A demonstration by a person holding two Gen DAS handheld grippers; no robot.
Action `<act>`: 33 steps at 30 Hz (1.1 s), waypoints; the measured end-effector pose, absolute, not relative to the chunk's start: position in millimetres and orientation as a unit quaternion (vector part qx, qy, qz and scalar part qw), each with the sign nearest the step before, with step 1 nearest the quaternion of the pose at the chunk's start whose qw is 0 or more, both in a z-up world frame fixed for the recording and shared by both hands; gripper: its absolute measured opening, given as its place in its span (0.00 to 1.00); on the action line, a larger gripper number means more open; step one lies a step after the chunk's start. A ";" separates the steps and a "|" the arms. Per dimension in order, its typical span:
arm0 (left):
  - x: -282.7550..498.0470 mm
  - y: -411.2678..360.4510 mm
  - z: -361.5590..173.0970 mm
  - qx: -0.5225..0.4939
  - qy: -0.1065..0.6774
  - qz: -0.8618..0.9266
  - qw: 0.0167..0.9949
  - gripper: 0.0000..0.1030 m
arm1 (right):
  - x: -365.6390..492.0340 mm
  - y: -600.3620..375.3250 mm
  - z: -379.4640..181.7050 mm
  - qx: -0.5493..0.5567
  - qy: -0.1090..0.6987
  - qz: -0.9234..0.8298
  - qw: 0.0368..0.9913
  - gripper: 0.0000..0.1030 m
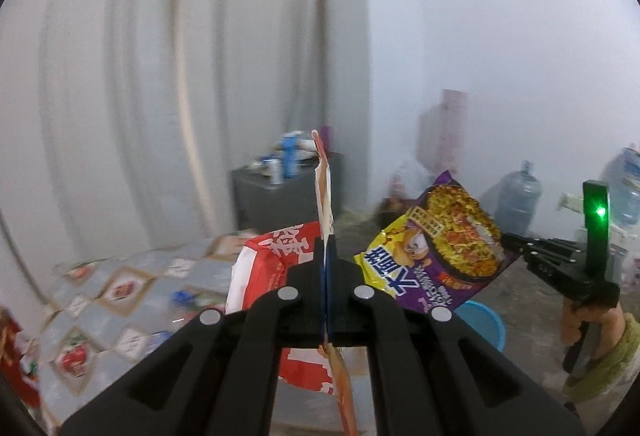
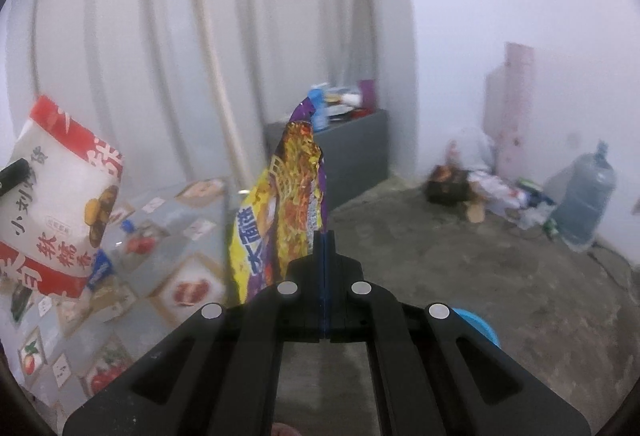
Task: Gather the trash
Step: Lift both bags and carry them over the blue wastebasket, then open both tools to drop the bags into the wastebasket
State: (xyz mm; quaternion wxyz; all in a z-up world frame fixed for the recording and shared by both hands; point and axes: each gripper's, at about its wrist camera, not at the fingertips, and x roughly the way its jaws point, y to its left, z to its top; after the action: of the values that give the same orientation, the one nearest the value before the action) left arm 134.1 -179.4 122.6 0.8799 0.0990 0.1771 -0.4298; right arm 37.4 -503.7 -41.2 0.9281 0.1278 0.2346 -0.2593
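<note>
Left wrist view: our left gripper [image 1: 327, 256] has its fingers pinched tight on the edge of the red-and-white snack bag [image 1: 276, 256], held up edge-on. Right gripper [image 2: 324, 248] fingers are likewise clamped on the purple-yellow noodle packet [image 2: 288, 196], raised in the air. Below sits the patterned desk [image 2: 168, 236]; blue basin [image 1: 486, 324] just under the packet, water jug [image 2: 584, 200] near the far wall.

Purple noodle wrapper [image 2: 288, 192]: glossy, crinkled plastic film. Red-and-white snack bag [image 2: 60, 204]: smooth printed film with a soft sheen. Left hand-held gripper [image 1: 326, 256] and right hand-held gripper [image 2: 324, 252]: matt black plastic with bright metal rivets. Floor [image 2: 480, 276]: rough, mottled concrete. Curtain [image 1: 200, 56]: matt cloth.
</note>
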 end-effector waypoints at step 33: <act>66.6 -586.8 -111.4 0.214 0.454 -0.601 0.622 0.37 | -57.4 -693.4 -281.1 0.387 0.355 -0.427 0.736 0.27</act>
State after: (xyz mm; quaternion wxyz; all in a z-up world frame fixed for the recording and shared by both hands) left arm 66.6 -586.8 -111.4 0.6223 0.2137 0.4538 -0.6009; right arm -57.4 -693.4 -281.1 0.7357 0.3873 0.3554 -0.4272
